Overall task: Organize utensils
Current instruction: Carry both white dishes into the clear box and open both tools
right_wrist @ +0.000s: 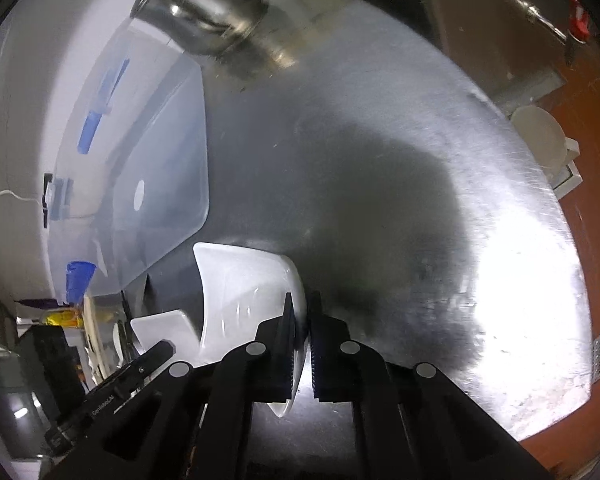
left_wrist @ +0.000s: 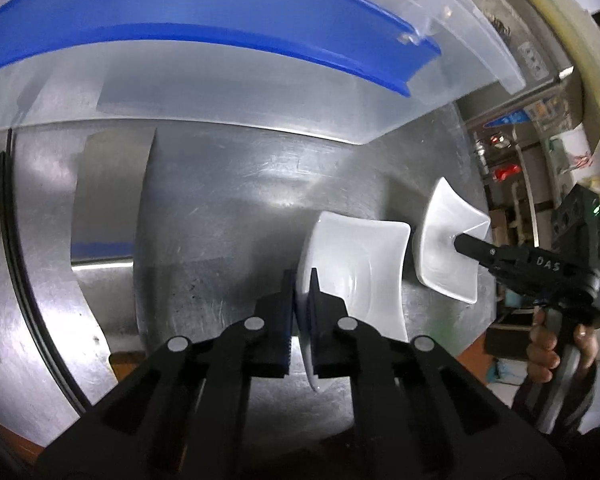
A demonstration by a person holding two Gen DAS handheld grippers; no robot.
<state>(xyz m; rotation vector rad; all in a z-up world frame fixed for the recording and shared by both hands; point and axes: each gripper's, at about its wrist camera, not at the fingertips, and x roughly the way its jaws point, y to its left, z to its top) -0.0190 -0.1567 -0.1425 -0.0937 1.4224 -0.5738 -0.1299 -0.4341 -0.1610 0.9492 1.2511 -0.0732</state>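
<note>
Two white square dishes are in play on the steel table (left_wrist: 228, 208). In the left wrist view my left gripper (left_wrist: 302, 280) is shut on the near rim of one dish (left_wrist: 360, 264), and the rim runs down between the pads. Just to its right, the second dish (left_wrist: 448, 240) stands tilted with my right gripper (left_wrist: 458, 240) shut on its edge. The right wrist view shows that gripper (right_wrist: 301, 300) clamped on the rim of its dish (right_wrist: 244, 292). In the lower left of that view is the left gripper (right_wrist: 166, 346) with its dish (right_wrist: 160, 326).
A clear plastic bin (left_wrist: 220, 80) with a blue handle stands behind the dishes, also seen as the bin (right_wrist: 140, 180) at left. A steel pot (right_wrist: 204, 12) lies beyond it. The table's edge (right_wrist: 572, 240) curves at right over an orange floor. A hand (left_wrist: 548, 344) holds the right gripper's handle.
</note>
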